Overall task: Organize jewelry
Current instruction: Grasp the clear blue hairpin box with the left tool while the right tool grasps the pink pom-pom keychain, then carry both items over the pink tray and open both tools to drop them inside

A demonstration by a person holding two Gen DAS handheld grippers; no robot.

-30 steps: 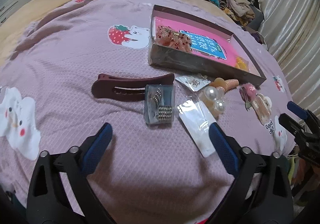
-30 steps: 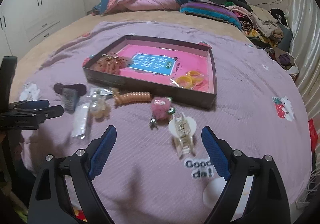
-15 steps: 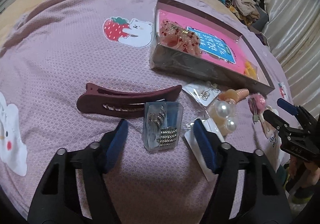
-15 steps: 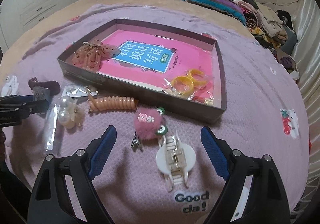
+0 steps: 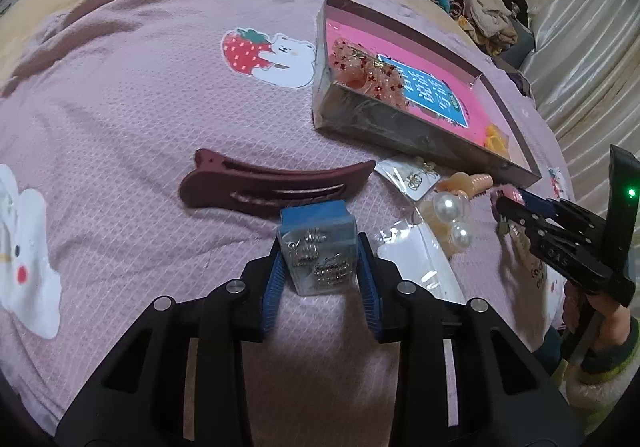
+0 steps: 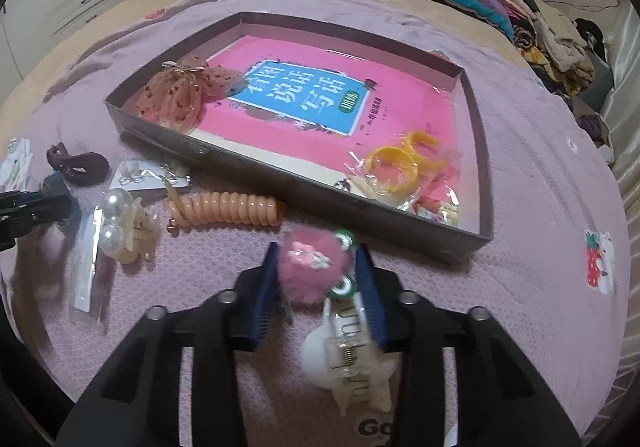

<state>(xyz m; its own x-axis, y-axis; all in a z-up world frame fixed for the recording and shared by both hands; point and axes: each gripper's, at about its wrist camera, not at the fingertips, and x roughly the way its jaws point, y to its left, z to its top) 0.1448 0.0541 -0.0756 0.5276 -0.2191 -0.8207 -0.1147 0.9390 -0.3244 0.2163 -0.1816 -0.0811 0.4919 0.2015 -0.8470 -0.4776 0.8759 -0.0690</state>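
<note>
My left gripper (image 5: 320, 247) is shut on a small clear box of earrings (image 5: 318, 251) with a blue end, on the purple bedspread. My right gripper (image 6: 316, 271) is closed around a pink fluffy hair clip (image 6: 310, 267); its pads touch both sides. It also shows in the left wrist view (image 5: 516, 203). A shallow dark tray (image 6: 476, 175) with a pink bottom holds a sequinned orange bow (image 6: 176, 95) and yellow rings in a bag (image 6: 400, 163); it shows in the left wrist view (image 5: 400, 127) too.
On the bedspread lie a maroon hair clip (image 5: 272, 183), a pearl claw clip (image 6: 120, 219), a peach coil hair tie (image 6: 228, 209), a white claw clip (image 6: 348, 359), a packet of earrings (image 6: 148, 175) and a clear bag (image 5: 420, 263). Piled clothes and bedding (image 6: 552, 35) lie beyond.
Both grippers moved forward and down and closed: the left onto the clear earring box, the right around the pink fluffy clip. Both were wide open a second ago.
</note>
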